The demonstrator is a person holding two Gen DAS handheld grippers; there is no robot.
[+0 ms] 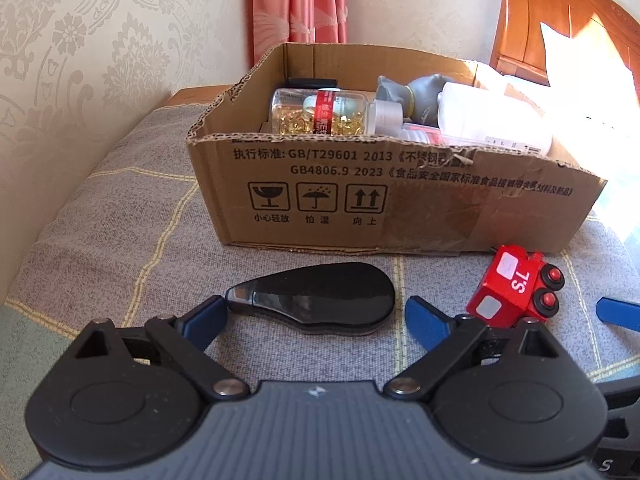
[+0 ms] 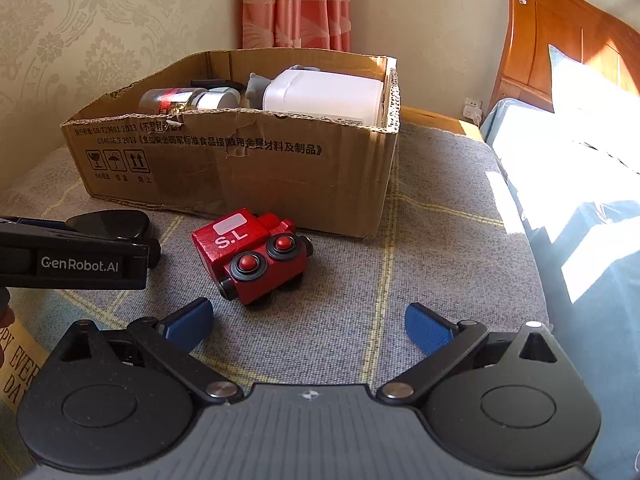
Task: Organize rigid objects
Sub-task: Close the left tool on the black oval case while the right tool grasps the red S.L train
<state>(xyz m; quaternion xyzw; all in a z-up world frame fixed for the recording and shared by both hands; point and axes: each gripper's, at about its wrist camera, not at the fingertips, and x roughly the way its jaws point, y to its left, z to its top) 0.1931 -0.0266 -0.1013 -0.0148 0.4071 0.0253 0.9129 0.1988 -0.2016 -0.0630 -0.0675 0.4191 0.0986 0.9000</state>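
Note:
A glossy black teardrop-shaped case lies on the grey checked cloth in front of a cardboard box. My left gripper is open, its blue fingers on either side of the case's near edge, not touching it. A red toy train marked "S.L" lies on its side just ahead of my open, empty right gripper. The train also shows in the left wrist view, right of the case. The box holds a jar of golden capsules, white bottles and a grey figure.
The cloth-covered surface ends at a wallpapered wall on the left. A pink curtain hangs behind the box. A bed with a wooden headboard stands on the right. The left gripper's body reaches in from the left of the right wrist view.

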